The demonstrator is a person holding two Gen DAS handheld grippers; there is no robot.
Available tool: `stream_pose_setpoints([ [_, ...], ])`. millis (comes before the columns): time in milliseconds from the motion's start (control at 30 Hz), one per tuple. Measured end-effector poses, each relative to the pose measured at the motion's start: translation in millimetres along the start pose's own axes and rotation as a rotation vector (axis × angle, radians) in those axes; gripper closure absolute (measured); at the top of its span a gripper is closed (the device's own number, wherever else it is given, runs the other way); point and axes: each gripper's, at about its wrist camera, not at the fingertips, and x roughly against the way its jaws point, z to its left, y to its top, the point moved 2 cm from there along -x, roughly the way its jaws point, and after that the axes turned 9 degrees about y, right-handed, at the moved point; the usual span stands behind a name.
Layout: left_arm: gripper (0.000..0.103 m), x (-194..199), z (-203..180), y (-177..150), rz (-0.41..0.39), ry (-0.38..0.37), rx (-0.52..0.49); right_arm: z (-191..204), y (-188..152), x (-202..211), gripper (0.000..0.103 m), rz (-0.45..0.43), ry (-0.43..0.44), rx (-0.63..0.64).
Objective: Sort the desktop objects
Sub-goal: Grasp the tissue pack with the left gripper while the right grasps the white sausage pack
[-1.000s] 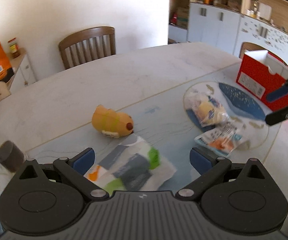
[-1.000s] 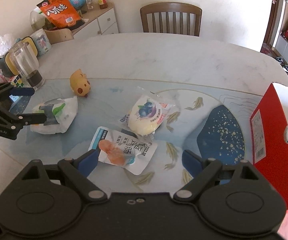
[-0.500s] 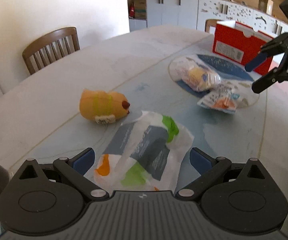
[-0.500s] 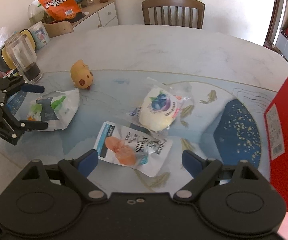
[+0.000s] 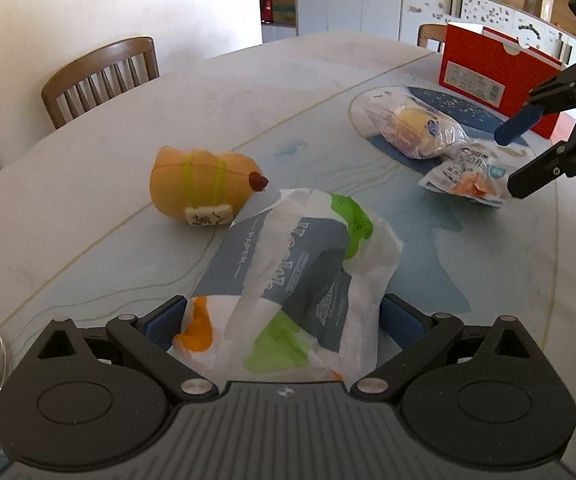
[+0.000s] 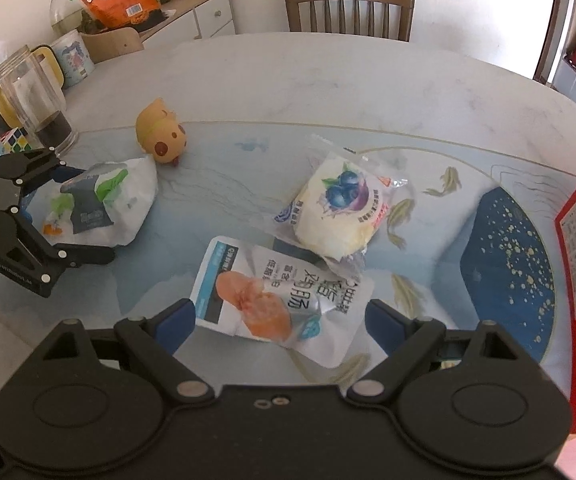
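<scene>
A: So, left gripper (image 5: pixel 282 318) is spread wide, with its 2 blue pads either side of the crumpled white plastic tissue pack with grey, green and orange print (image 5: pixel 300 280). The pack fills the gap between the fingers, but I can't tell whether the pads touch it. Not clamped yet, I'd say.

B: Why that one?

A: It's the nearest item on that side. It lies on the pale blue printed glass mat (image 5: pixel 428 248), just beside the orange plush hamster toy with the yellow-green band (image 5: pixel 204 188).

B: Right side?

A: Right gripper (image 6: pixel 280 318) is also wide and holds nothing. It's straddling the near end of the flat white-and-blue sausage pouch with the orange picture (image 6: pixel 280 300). That pouch lies flat on the mat, and its far edge is tucked under or against the clear-wrapped blueberry bun (image 6: pixel 338 212). I can't tell which.

B: Where do they go?

A: Probably the open red cardboard box (image 5: pixel 496 68) at the far right of the table. Both packs are well apart from it.

B: Risk?

A: The tissue wrap is soft, so the jaws may pinch film and not the body. The pouch is thin and flat on glass, so the fingers need to get low or they'll skate over it.
</scene>
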Motion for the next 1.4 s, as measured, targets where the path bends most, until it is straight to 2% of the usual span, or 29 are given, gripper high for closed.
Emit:
stream_pose_setpoints([
  [167,0.001,-2,-13,4,-0.003,-0.01,0.008,-5,3,-5,0.008,0.004,-0.007,-0.011],
  [567,0.004,-6,-61,20,0.019,0.027,0.063,-22,4,-19,0.008,0.004,-0.013,-0.082],
  [833,0.006,-6,-66,22,0.023,0.029,0.077,-23,4,-26,0.01,-0.014,-0.03,-0.109],
  [1000,0.008,-6,-70,23,0.022,0.037,0.086,-14,1,-28,0.014,-0.015,-0.044,-0.07],
  [1100,0.008,-6,-71,23,0.022,0.04,0.09,-9,-1,-28,0.019,-0.022,-0.051,-0.053],
  [1200,0.008,-6,-71,23,0.022,0.04,0.09,-7,-1,-27,0.029,-0.034,-0.061,-0.042],
  [1267,0.008,-6,-71,23,0.021,0.04,0.09,-6,0,-25,0.044,-0.043,-0.048,-0.042],
  [1300,0.008,-6,-71,23,0.021,0.04,0.091,-6,1,-25,0.047,-0.043,-0.04,-0.04],
  [1400,0.01,-5,-70,22,0.018,0.036,0.088,-7,1,-24,0.05,-0.043,-0.029,-0.048],
])
